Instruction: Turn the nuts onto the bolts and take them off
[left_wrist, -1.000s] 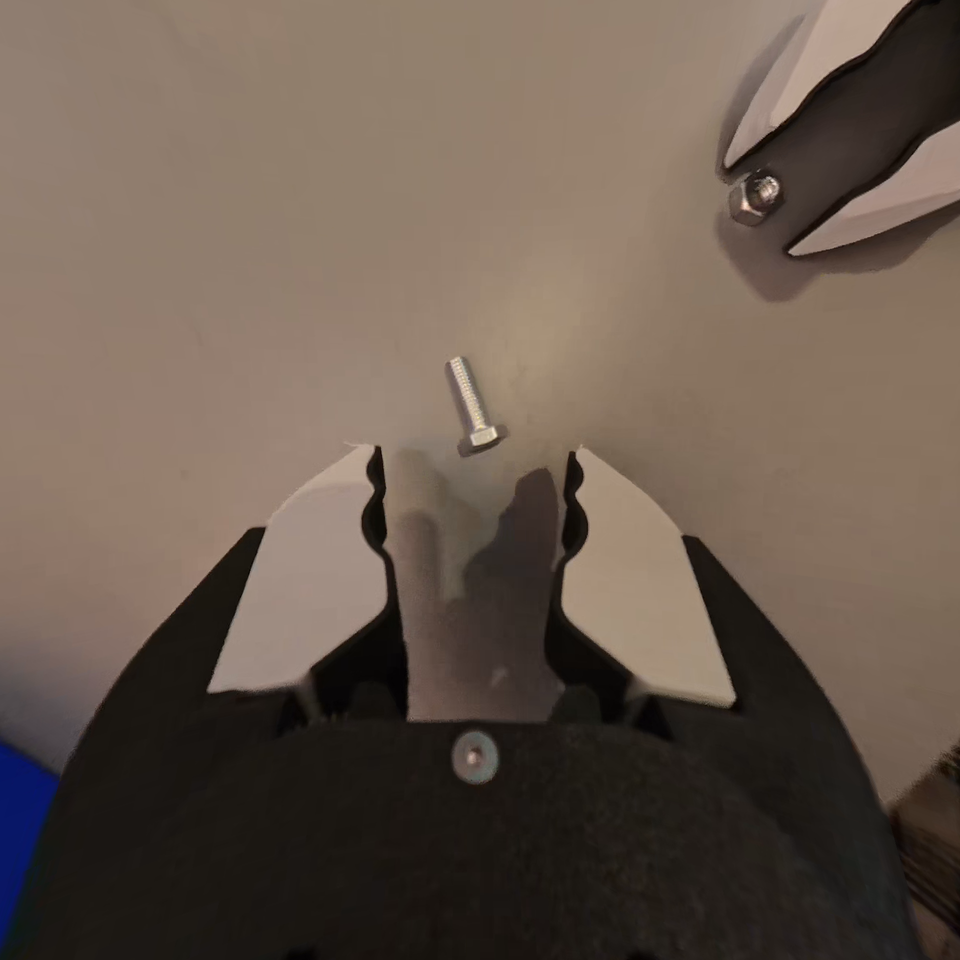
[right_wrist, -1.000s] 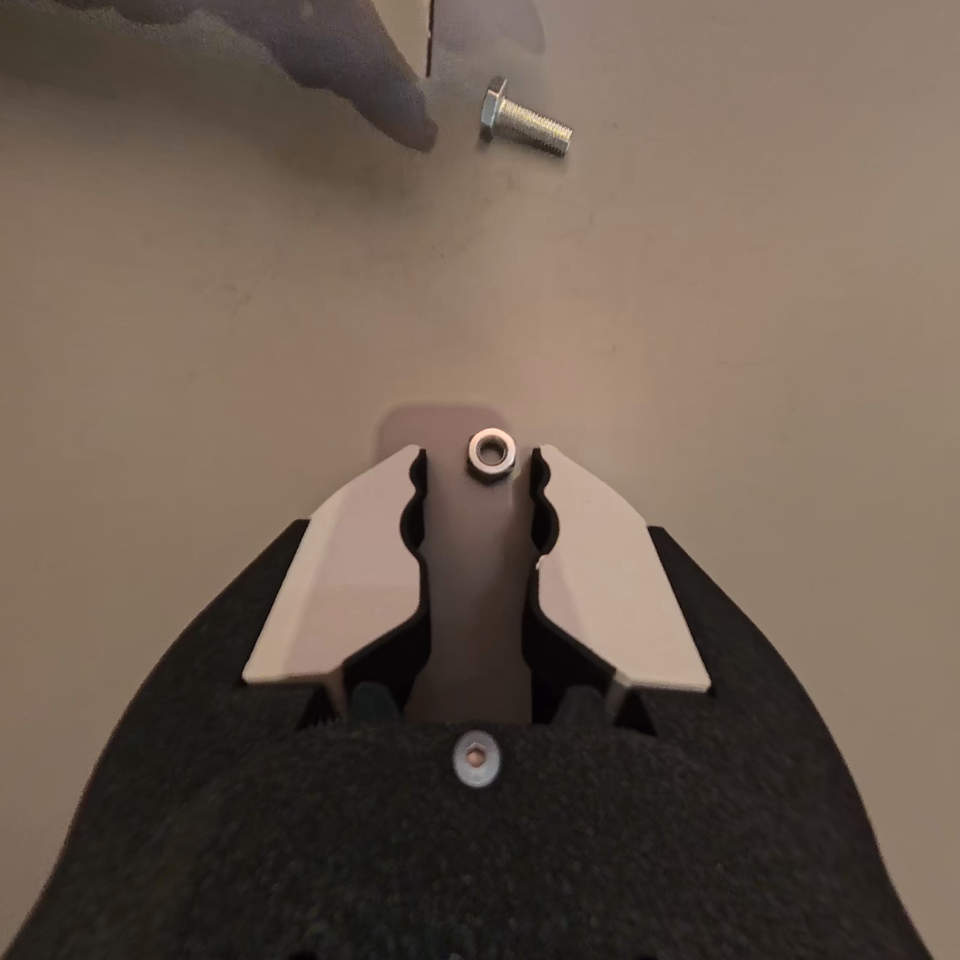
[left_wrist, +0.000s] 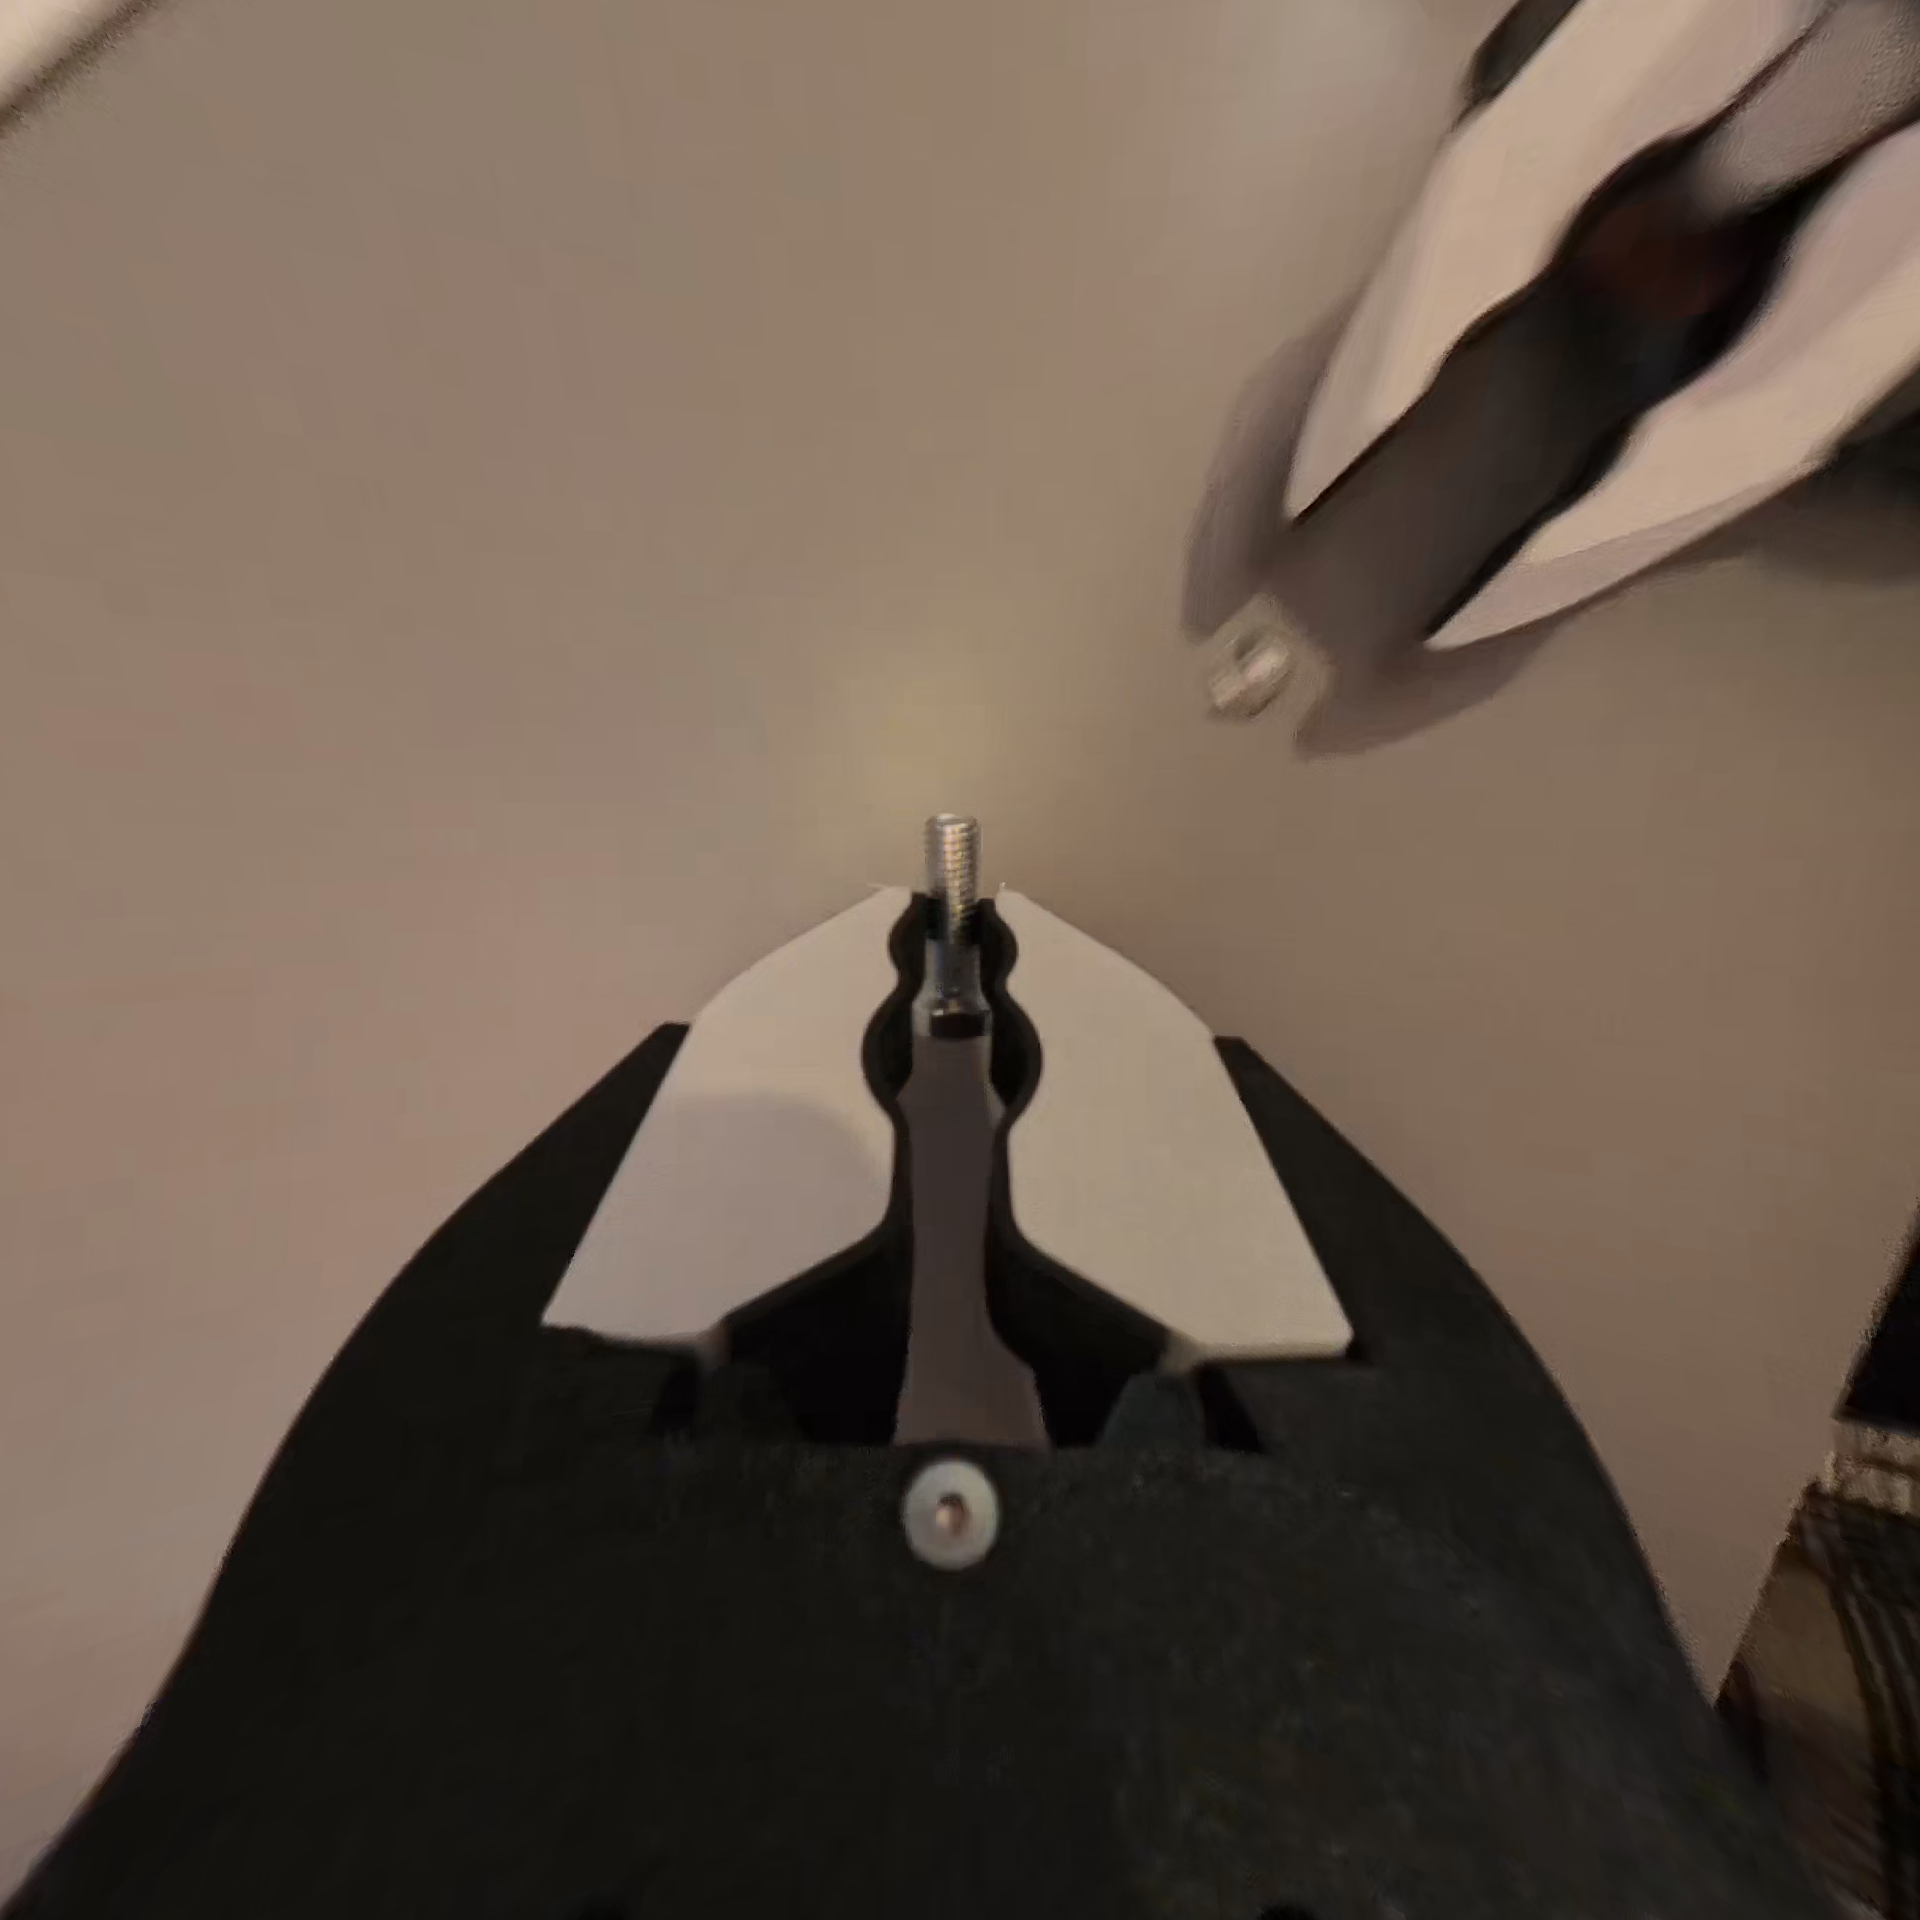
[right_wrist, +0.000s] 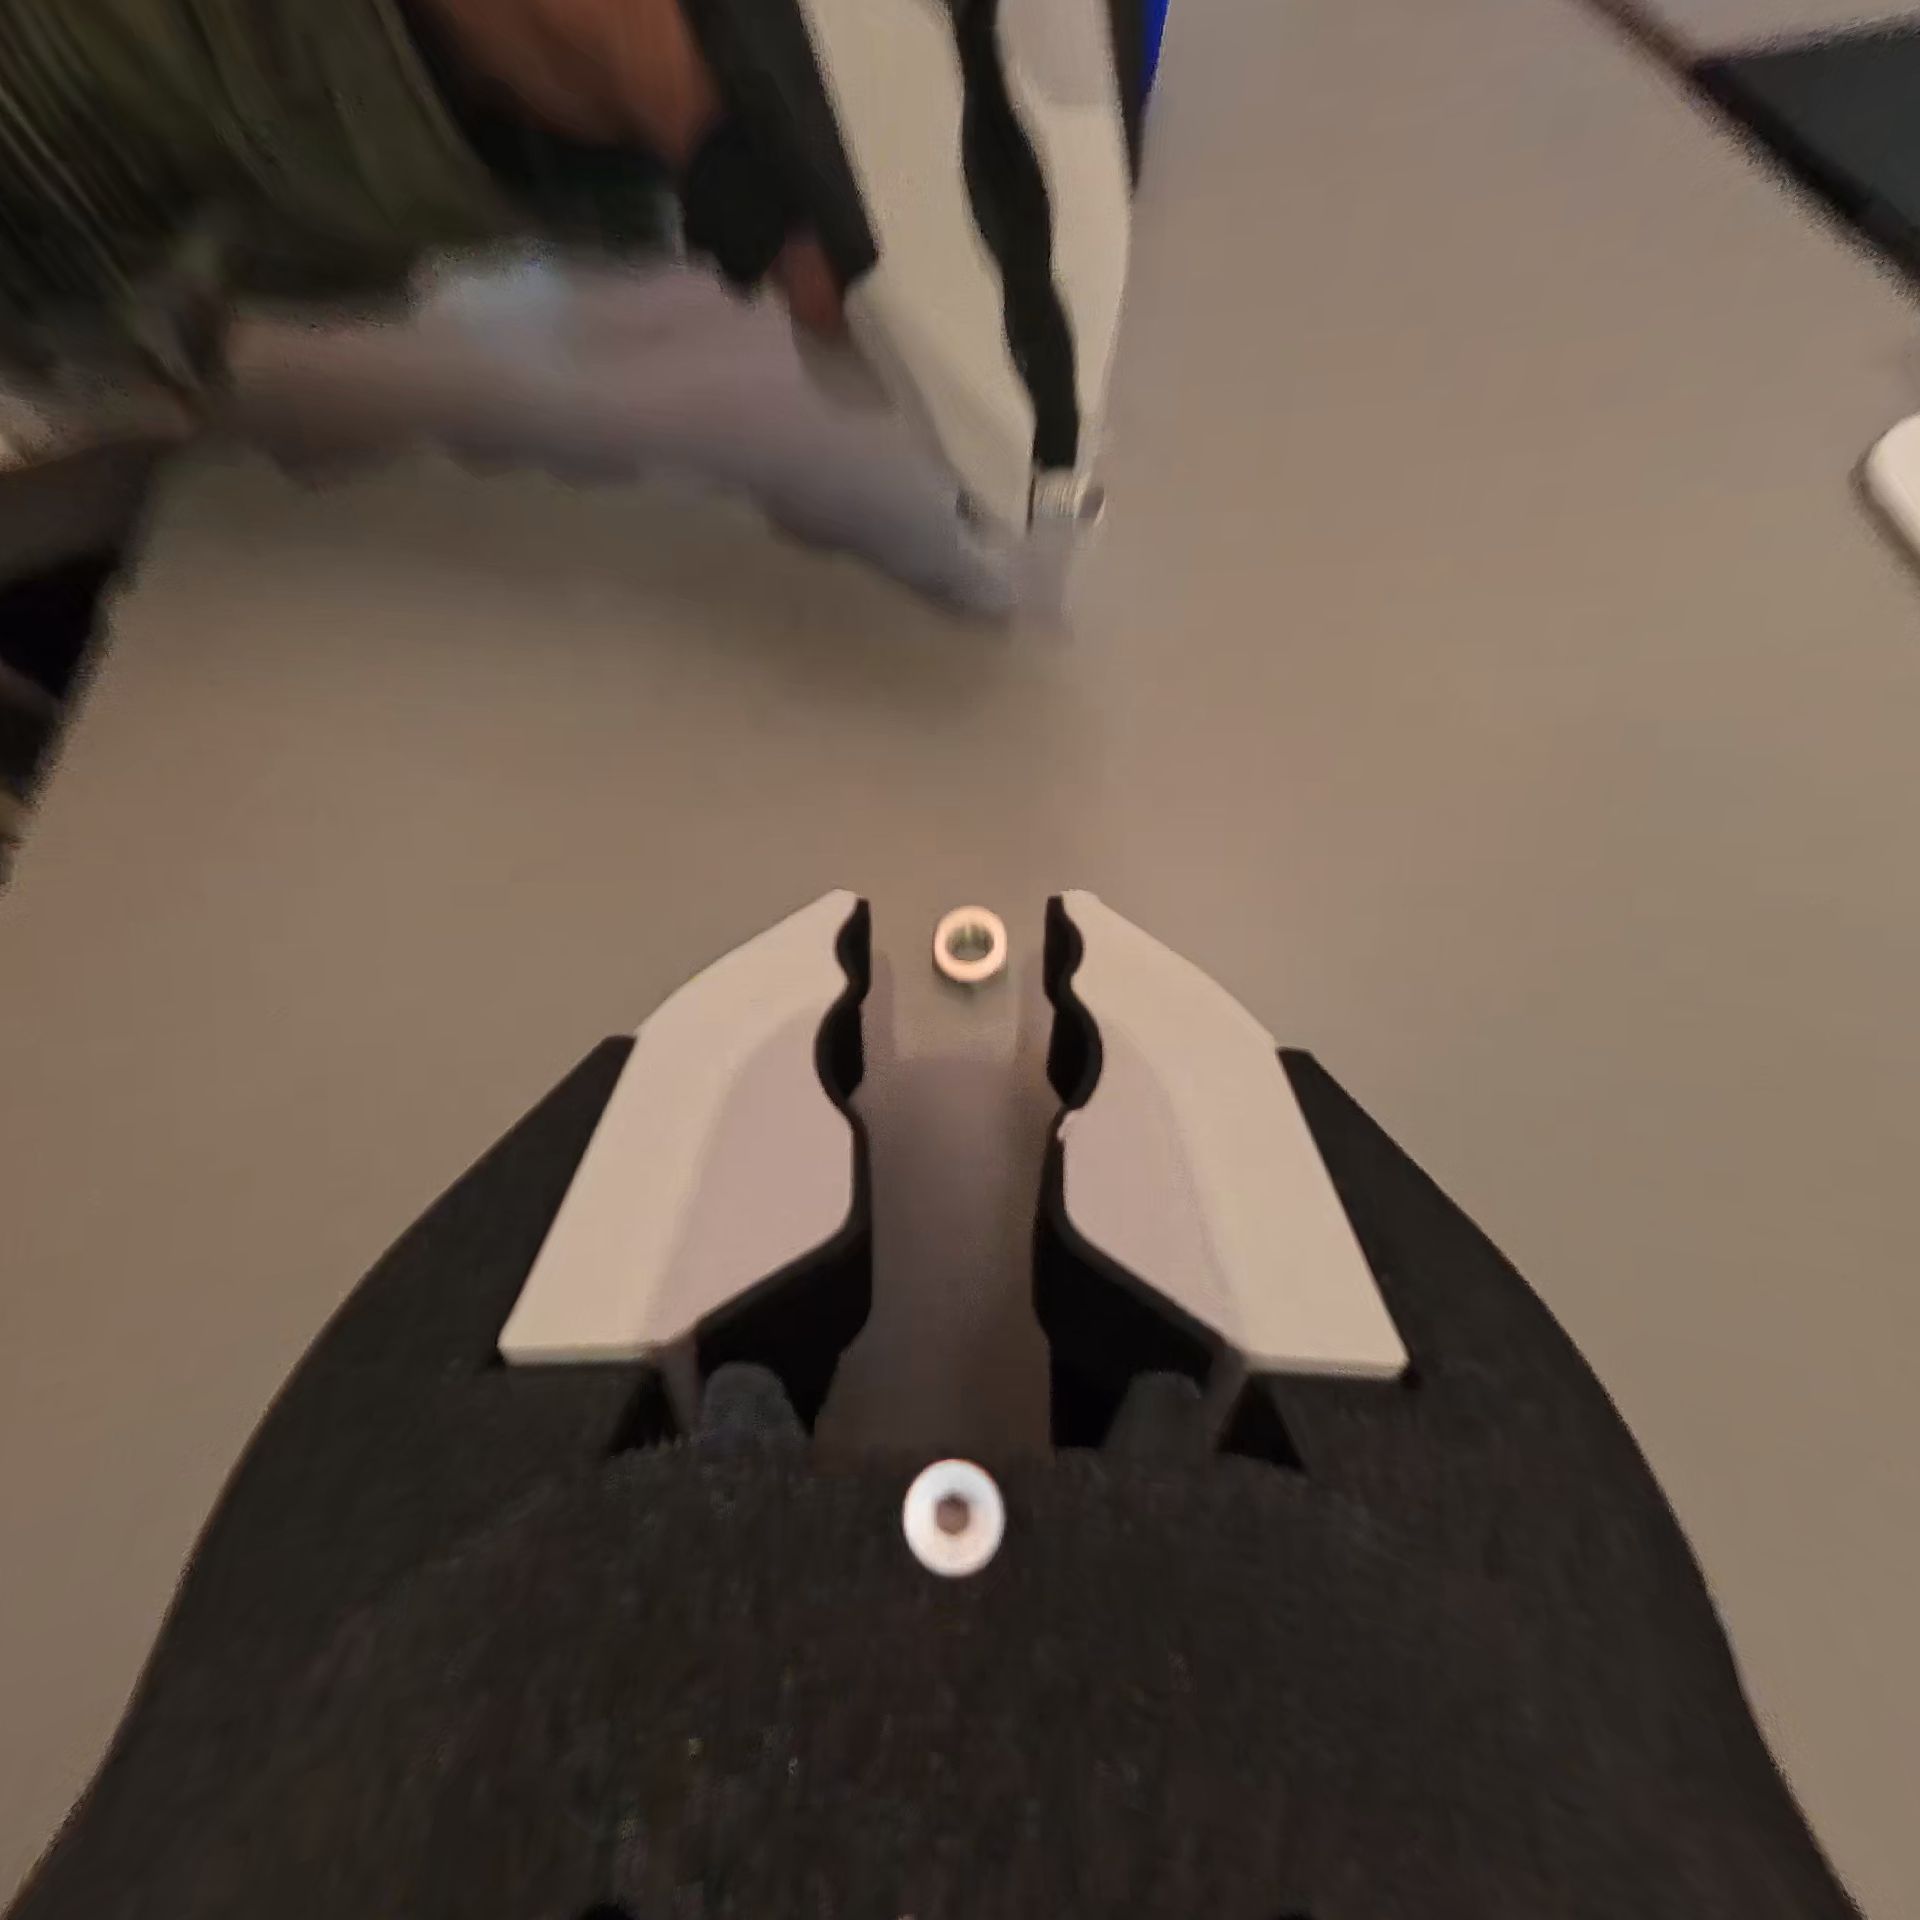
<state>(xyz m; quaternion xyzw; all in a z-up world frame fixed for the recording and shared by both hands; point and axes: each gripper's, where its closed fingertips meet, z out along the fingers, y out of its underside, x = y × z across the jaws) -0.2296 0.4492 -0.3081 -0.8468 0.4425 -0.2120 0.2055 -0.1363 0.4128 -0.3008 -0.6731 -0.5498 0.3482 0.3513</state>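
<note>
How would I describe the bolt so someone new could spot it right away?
Start at the plain beige table, then find the left gripper with white fingers. The bolt is clamped between them, its threaded silver end poking forward. The nut is a small ring, lying apart between the right gripper's fingers.

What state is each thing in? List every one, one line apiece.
Left hand-held gripper: shut on the silver threaded bolt.
Silver threaded bolt: clamped between the fingertips, threaded end sticking out forward.
Right hand-held gripper: open, fingers either side of the nut, not touching it.
Small silver hex nut: lying flat on the table, hole facing up, not gripped.
Grey table: bears the nut.
</note>
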